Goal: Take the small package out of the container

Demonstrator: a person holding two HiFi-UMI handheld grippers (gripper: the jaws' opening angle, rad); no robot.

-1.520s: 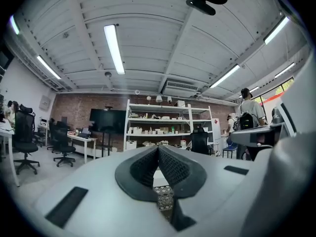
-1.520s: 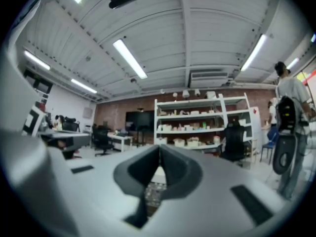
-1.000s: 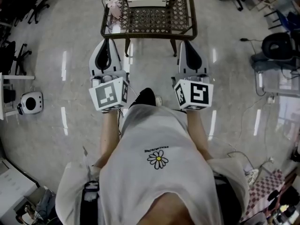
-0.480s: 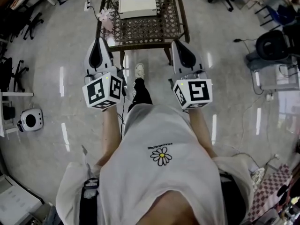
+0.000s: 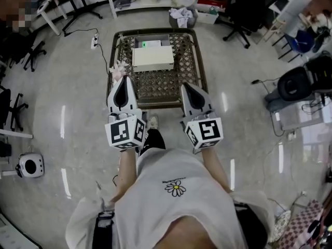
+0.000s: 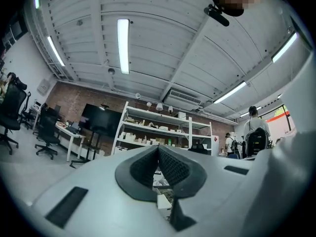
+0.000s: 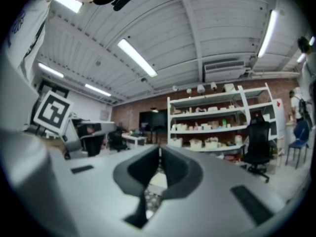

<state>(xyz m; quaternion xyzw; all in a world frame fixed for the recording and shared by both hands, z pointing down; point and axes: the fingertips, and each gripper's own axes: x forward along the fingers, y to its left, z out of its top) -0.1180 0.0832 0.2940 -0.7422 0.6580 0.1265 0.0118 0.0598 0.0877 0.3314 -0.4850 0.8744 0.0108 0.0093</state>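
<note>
Grippers are hovering over the near edge of a low table (image 5: 155,90). The left gripper (image 5: 123,82) and right gripper (image 5: 186,86) are both pointing forward, jaws pressed together on nothing, likely readying a reach. The white container (image 5: 152,58) is sitting mid-table. The package is not showing, presumably lying inside.

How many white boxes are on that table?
1: the white box sits centred on the table's far half. A pale item behind it is partly hidden and might be another.
</note>
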